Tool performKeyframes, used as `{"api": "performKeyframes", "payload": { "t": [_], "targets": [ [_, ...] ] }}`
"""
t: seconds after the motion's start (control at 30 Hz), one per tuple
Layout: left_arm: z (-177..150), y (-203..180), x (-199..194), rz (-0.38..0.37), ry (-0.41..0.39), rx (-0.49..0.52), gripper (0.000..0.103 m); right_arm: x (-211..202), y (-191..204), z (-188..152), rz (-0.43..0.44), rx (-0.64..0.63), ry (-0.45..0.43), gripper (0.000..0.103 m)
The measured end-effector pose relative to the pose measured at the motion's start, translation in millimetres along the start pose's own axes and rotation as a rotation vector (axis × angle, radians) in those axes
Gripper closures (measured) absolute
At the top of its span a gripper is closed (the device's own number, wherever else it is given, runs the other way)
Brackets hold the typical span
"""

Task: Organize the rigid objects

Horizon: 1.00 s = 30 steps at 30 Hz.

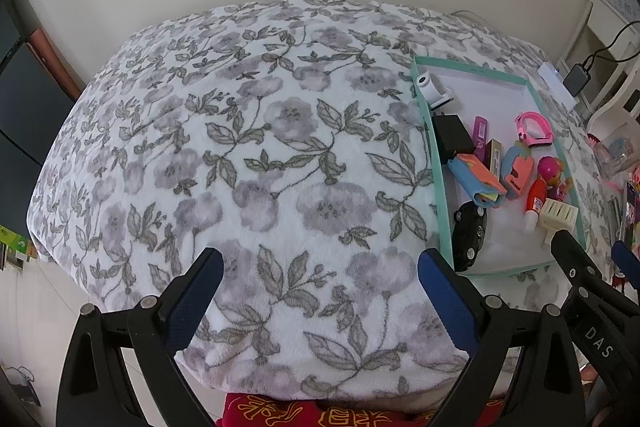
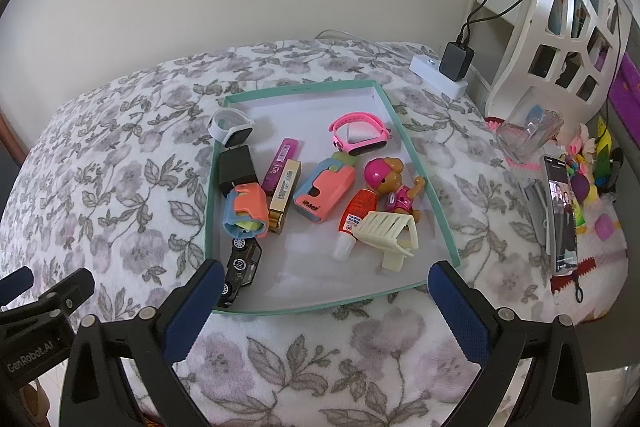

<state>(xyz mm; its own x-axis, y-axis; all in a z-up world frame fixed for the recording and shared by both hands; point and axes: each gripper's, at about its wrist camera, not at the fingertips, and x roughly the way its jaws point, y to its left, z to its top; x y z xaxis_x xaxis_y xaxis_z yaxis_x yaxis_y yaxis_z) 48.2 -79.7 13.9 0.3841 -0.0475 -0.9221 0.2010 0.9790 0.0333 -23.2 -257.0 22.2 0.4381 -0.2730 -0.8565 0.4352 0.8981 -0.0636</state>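
Tools (image 2: 324,291) open above toy-filled tray (image 2: 436,211)

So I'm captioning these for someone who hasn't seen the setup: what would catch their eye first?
Probably the teal-rimmed tray on the floral blanket, crowded with bright items: a pink watch toward its far right, a toy dog with a pink cap along its right side, and a black toy car at its near left corner. Both the left gripper and right gripper hover with jaws open, holding nothing.

Spread tool (image 1: 320,287) over floral blanket (image 1: 248,147)
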Motion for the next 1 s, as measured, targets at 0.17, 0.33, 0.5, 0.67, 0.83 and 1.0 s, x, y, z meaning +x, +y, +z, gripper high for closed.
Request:
{"api": "performKeyframes", "payload": {
  "t": [0.17, 0.33, 0.5, 0.67, 0.83, 1.0],
  "targets": [
    [0.3, 0.4, 0.5, 0.000, 0.003, -0.004, 0.005, 1.1, -0.5, -0.4, 0.001, 0.000, 0.001, 0.000],
    [0.3, 0.4, 0.6, 0.000, 0.003, -0.004, 0.005, 1.0, -0.3, -0.3, 0.000, 0.001, 0.002, 0.000],
    [0.2, 0.7, 0.6, 0.000, 0.003, -0.004, 0.005, 1.2, -0.3, 0.0, 0.000, 0.001, 0.003, 0.000],
    [0.0, 0.6, 0.4, -0.001, 0.004, -0.005, 0.005, 1.7, -0.2, 0.2, 0.001, 0.000, 0.004, 0.000],
    [0.1, 0.5, 0.8, -0.002, 0.005, -0.006, 0.005, 2.4, -0.8, 0.1, 0.001, 0.000, 0.005, 0.000],
    [0.1, 0.9, 0.9, -0.002, 0.005, -0.004, 0.005, 2.3, -0.8, 0.9, 0.001, 0.000, 0.005, 0.000]
  ]
}}
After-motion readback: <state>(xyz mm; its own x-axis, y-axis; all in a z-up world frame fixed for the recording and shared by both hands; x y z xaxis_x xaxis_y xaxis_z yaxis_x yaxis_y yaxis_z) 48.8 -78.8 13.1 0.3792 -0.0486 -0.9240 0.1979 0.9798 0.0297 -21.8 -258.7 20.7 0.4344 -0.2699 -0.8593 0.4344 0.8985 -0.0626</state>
